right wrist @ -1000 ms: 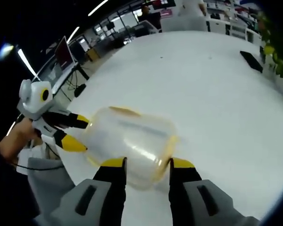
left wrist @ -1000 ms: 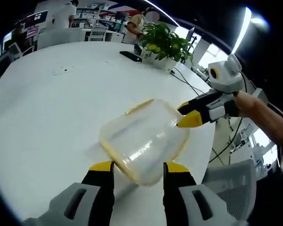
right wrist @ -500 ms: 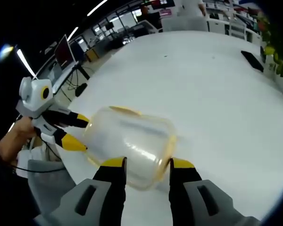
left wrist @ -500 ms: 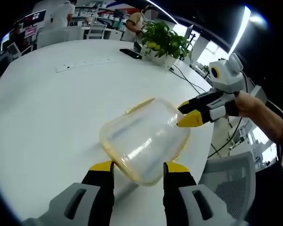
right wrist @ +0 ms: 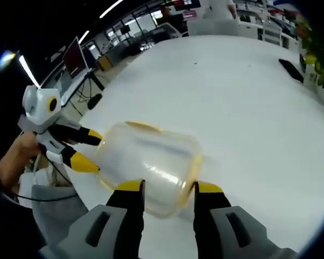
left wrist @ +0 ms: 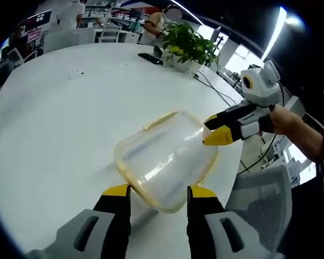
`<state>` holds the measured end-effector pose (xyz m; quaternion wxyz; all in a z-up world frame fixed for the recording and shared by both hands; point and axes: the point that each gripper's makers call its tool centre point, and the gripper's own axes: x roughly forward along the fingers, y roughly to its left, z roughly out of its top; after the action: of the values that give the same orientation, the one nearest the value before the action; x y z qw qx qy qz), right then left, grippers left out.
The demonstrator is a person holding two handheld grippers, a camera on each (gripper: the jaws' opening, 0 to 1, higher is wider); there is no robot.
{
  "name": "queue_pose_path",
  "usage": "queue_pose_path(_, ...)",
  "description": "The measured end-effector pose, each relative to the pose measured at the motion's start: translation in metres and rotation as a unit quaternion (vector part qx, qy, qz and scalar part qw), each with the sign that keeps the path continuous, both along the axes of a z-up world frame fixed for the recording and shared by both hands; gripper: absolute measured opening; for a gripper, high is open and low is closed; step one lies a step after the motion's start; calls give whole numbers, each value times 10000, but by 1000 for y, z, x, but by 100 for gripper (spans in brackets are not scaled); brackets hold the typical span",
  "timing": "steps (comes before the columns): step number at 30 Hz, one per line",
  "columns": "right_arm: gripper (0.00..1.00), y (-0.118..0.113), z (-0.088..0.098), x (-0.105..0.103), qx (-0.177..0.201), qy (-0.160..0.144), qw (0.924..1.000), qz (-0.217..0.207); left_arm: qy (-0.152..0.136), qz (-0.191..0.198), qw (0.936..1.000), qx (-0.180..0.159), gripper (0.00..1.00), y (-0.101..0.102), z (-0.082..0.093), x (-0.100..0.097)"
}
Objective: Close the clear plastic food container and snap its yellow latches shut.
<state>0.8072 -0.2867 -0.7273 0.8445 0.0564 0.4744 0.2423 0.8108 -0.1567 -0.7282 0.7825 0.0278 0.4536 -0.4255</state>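
A clear plastic container (left wrist: 162,154) with a yellow rim lies tilted on its side, just above the white table (left wrist: 59,118). My left gripper (left wrist: 159,190) is shut on its near end, one jaw on each side. From the right, my right gripper (left wrist: 215,129) holds the opposite edge with its yellow fingertips. In the right gripper view the same container (right wrist: 148,162) sits between my right gripper's (right wrist: 164,186) jaws, and the left gripper (right wrist: 86,150) clasps its left edge. A yellow latch flap (left wrist: 157,120) shows along the top rim.
A potted plant (left wrist: 189,48) and a black phone (left wrist: 150,58) stand at the table's far side. A grey chair (left wrist: 264,210) sits past the table's near right edge. The table edge runs close below the container. Desks and people fill the background.
Both views have shifted slightly with the hands. The container stays held between the two grippers in the same pose.
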Motion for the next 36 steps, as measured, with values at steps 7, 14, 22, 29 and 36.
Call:
queue_pose_path(7,32,11,0,-3,-11,8,10000,17,22,-12,10000,22,34,11,-1,-3)
queue_pose_path(14,32,24,0,-7,-40,22,10000,66,46,-25,10000,55,34,23,-1,-7)
queue_pose_path(22,33,36,0,-8,-58,41,9999,120,83,-13,9999,113,34,36,-1,-10)
queue_pose_path(29,35,44,0,-9,-138,69,9997,176,79,12,9999,104,34,42,0,-11)
queue_pose_path(36,35,43,0,-10,-108,131,9997,178,48,38,9999,85,35,43,0,-12)
